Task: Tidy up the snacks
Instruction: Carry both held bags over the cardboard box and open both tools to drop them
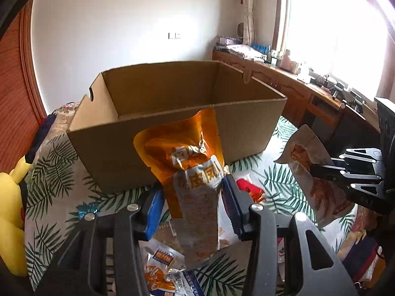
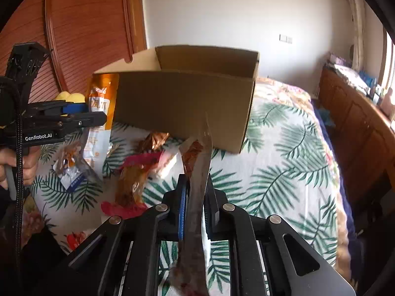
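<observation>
1. Gripping an orange snack pouch [image 1: 195, 172], the left gripper [image 1: 192, 197] has its jaws clenched on the pouch's middle, upright, in front of the cardboard box [image 1: 153, 145].
2. Right gripper [image 2: 196, 197] jaws clamp a clear meat-snack packet [image 2: 197, 172], edge-on, raised near the box's front wall.
3. Box sits open-topped on the leaf-print bed [image 2: 284, 172].
4. Loose snack packets [image 2: 138, 172] lie on the bed near the box.

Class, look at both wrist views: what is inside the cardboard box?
Only bare brown inner walls of the cardboard box show; no snack is visible inside. Its floor is hidden behind the near wall, so anything lying low cannot be seen. The orange pouch is in front, outside.
</observation>
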`<move>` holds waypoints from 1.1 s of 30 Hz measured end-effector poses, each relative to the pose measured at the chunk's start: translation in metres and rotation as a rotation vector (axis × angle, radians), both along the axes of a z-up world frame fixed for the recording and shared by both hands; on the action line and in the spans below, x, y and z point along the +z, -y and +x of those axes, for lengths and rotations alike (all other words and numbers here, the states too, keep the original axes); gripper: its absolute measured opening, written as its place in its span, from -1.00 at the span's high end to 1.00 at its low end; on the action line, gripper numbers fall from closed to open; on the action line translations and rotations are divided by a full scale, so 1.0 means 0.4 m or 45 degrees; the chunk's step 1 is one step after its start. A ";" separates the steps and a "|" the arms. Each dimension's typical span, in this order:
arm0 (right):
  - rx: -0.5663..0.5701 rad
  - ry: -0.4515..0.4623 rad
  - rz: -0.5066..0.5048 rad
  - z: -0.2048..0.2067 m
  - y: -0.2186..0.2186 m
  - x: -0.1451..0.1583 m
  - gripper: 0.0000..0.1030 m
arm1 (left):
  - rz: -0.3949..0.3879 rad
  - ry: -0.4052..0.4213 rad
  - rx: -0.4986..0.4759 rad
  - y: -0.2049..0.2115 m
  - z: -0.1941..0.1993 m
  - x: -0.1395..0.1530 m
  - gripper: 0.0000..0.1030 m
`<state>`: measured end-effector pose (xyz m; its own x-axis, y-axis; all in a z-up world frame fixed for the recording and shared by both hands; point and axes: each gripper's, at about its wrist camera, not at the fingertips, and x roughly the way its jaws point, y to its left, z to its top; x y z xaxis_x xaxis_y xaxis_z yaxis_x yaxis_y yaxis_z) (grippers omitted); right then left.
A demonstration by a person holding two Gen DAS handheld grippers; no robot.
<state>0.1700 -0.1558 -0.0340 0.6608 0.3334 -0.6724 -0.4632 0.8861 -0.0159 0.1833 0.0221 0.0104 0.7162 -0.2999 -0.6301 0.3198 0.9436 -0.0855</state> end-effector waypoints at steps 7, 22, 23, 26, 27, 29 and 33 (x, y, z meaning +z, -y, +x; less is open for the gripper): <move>0.000 0.079 0.002 -0.010 -0.002 0.049 0.83 | -0.041 0.068 -0.011 -0.016 -0.012 0.041 0.15; 0.041 0.226 0.031 0.010 -0.030 0.159 0.83 | -0.082 0.179 -0.029 -0.027 0.012 0.137 0.26; 0.045 0.233 0.032 0.016 -0.033 0.167 0.83 | -0.088 0.190 -0.030 -0.030 0.013 0.147 0.26; 0.058 0.262 0.044 0.029 -0.043 0.193 0.83 | -0.093 0.229 -0.026 -0.035 0.015 0.178 0.26; 0.063 0.276 0.048 0.033 -0.047 0.204 0.83 | -0.096 0.240 -0.025 -0.039 0.019 0.189 0.26; 0.076 0.303 0.051 0.040 -0.058 0.224 0.83 | -0.097 0.261 -0.021 -0.045 0.029 0.208 0.26; 0.090 0.353 0.051 0.075 -0.080 0.256 0.83 | -0.079 0.308 -0.010 -0.053 0.061 0.244 0.26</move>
<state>0.2002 -0.1237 0.0685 0.7918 0.4074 -0.4551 -0.5065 0.8544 -0.1163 0.2077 0.0432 0.1080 0.8416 -0.3388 -0.4206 0.3454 0.9363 -0.0630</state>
